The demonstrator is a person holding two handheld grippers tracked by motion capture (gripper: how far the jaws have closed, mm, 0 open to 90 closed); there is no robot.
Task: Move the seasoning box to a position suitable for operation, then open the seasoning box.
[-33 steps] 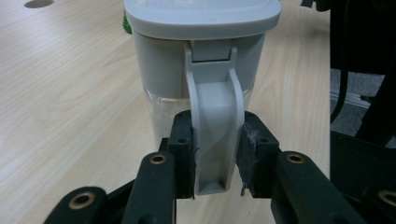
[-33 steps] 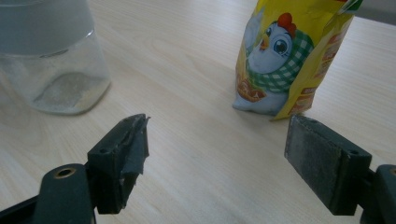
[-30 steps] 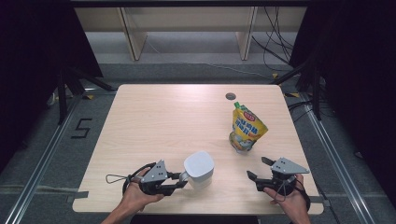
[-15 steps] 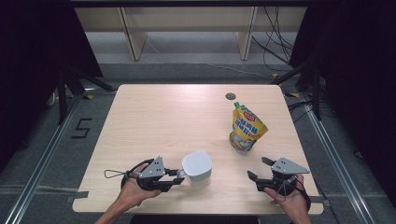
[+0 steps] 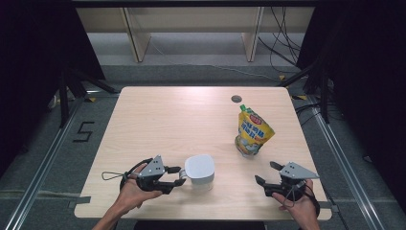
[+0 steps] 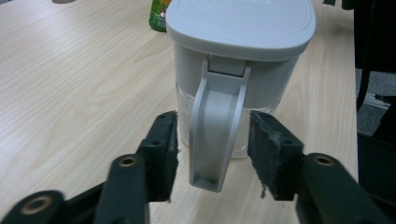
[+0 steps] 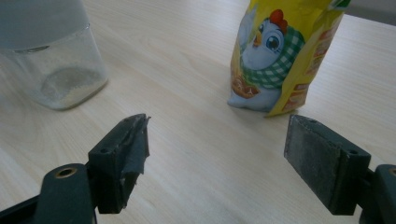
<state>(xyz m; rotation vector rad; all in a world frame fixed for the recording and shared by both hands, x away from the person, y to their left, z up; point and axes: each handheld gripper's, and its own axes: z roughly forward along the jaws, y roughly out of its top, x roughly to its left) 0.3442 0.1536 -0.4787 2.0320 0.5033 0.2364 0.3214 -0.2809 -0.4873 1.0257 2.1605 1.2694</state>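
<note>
We see the wooden table point(image 5: 158, 120) evenly lit from above, pale and bright against a very dark room on both sides. Shadows beneath the jug point(image 5: 199, 171) and the yellow pouch point(image 5: 253, 130) are soft and short. The high view is slightly soft and grainy. In the left gripper view the jug's lid point(image 6: 243, 21) shows mild glare. In the right gripper view the near pads point(image 7: 125, 158) blur.
</note>
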